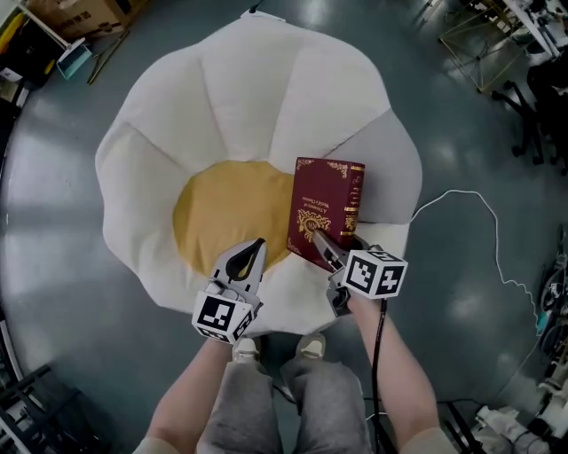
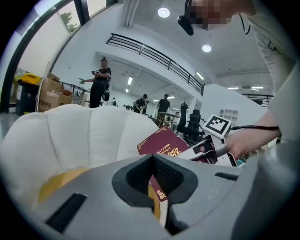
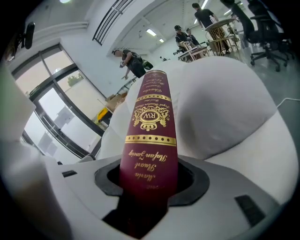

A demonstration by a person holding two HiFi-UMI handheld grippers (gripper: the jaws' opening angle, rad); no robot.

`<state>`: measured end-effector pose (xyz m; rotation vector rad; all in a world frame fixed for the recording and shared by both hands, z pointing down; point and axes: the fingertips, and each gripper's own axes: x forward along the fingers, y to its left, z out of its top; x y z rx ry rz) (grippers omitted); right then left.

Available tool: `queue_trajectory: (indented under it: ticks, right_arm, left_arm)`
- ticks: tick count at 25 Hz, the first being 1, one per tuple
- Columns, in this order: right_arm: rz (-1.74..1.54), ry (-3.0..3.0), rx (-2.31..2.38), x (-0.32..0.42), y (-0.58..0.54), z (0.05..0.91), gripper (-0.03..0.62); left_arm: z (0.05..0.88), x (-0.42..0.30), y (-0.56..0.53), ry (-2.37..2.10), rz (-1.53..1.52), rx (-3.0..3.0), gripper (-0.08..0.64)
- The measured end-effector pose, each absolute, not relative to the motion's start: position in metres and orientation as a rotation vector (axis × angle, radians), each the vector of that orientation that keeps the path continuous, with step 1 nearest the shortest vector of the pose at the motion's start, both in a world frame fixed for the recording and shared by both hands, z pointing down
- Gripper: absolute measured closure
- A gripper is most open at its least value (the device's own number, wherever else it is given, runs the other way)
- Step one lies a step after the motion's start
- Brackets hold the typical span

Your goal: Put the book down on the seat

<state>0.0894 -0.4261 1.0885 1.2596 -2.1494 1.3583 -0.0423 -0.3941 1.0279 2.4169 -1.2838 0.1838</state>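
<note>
A maroon book (image 1: 327, 208) with gold print hangs over the right side of the seat (image 1: 240, 89), a white petal-shaped cushion chair with a yellow middle (image 1: 226, 208). My right gripper (image 1: 321, 244) is shut on the book's near end, and the spine (image 3: 150, 126) rises straight out from between the jaws. My left gripper (image 1: 256, 246) is shut with nothing in it, hovering over the yellow middle's near edge, left of the book. From the left gripper view the book (image 2: 164, 143) and the right hand appear to the right, in front of the seat's white back (image 2: 70, 136).
The seat stands on a grey floor. A white cable (image 1: 470, 199) trails on the floor at the right. Cardboard boxes (image 1: 80, 13) lie at the far left, a wire frame (image 1: 479, 44) and an office chair (image 1: 541, 115) at the far right. People (image 2: 101, 86) stand in the background.
</note>
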Motion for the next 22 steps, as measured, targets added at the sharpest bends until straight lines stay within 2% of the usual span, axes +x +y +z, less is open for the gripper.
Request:
queue_trajectory:
  ticks: [9,11,14,22]
  right_arm:
    - [1.382,-2.001,1.299,0.099,-0.423,1.144,0.380]
    - [1.322,-1.967,1.324,0.107,-0.424,1.144,0.351]
    - [1.268,-1.932,1.360,0.118,-0.419,1.134,0.330]
    - [1.252,-1.931,1.388,0.126,-0.404,1.062,0.330]
  left_arm:
    - [1.059,-0.031,-0.384,-1.257,0.223,2.418,0.555]
    - [1.050,-0.031,-0.384,-1.253,0.223,2.431,0.555]
    - [1.034,-0.032,-0.383,-1.245,0.208,2.441,0.557]
    - [0.963,-0.033,-0.379,-1.222,0.217,2.446,0.555]
